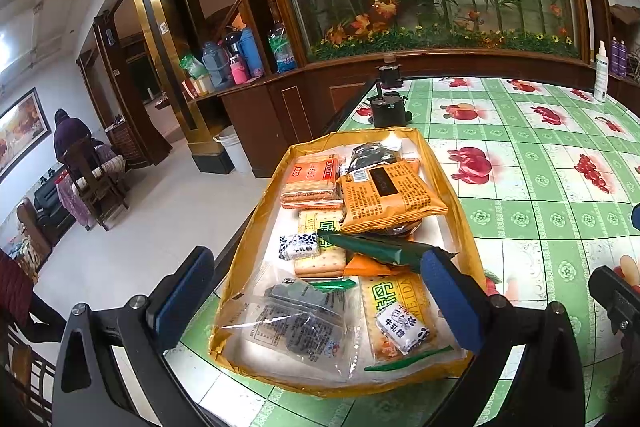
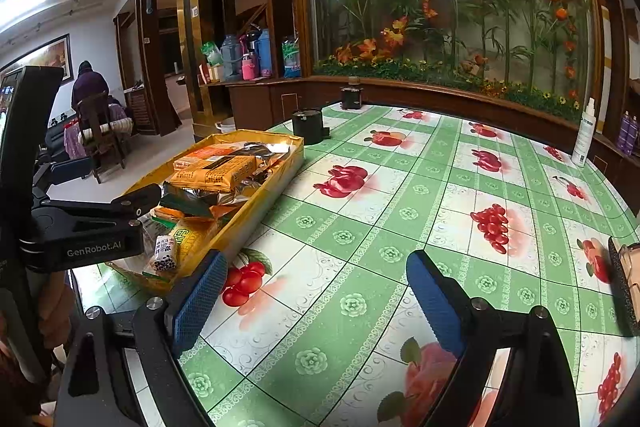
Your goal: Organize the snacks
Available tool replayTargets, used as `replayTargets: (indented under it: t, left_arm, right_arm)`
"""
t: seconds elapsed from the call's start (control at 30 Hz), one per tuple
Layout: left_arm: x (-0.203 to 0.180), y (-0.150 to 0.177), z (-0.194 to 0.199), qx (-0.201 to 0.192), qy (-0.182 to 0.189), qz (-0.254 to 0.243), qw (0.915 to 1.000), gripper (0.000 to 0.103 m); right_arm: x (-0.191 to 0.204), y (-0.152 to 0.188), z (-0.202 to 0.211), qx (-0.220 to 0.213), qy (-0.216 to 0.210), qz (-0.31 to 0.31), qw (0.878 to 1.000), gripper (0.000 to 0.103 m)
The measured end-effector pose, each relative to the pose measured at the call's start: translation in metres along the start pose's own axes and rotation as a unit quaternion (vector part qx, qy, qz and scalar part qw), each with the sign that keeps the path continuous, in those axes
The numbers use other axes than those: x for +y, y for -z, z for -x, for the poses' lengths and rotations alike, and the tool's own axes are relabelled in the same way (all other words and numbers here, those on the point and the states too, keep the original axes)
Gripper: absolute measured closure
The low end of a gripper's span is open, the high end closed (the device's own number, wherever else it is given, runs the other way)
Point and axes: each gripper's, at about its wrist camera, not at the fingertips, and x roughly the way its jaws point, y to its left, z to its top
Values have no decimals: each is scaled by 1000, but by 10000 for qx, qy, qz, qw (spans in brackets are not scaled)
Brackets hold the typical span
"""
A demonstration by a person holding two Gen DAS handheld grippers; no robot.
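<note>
A shallow yellow tray (image 1: 256, 227) sits at the table's left edge, filled with several snack packets: an orange packet (image 1: 388, 199), a dark green packet (image 1: 380, 247), a clear bag of dark biscuits (image 1: 296, 319), cracker packs and small white candies (image 1: 402, 327). My left gripper (image 1: 316, 291) is open, hovering over the tray's near end, holding nothing. My right gripper (image 2: 316, 303) is open and empty above bare tablecloth to the right of the tray (image 2: 256, 211). The left gripper's body (image 2: 92, 223) shows in the right wrist view.
The table has a green fruit-print cloth (image 2: 400, 211). Two dark round containers (image 2: 307, 126) stand beyond the tray. A white spray bottle (image 2: 584, 135) stands at the far right. A dark box (image 2: 626, 283) lies at the right edge. The floor drops off left of the tray.
</note>
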Motion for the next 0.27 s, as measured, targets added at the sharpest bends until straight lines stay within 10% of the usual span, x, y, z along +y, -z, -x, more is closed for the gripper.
replayTargets:
  t: [0.27]
  left_arm:
    - [11,2,-9,205,186,98,9996,0]
  right_arm:
    - [-1,0,-1,3,11,-27,10000,9]
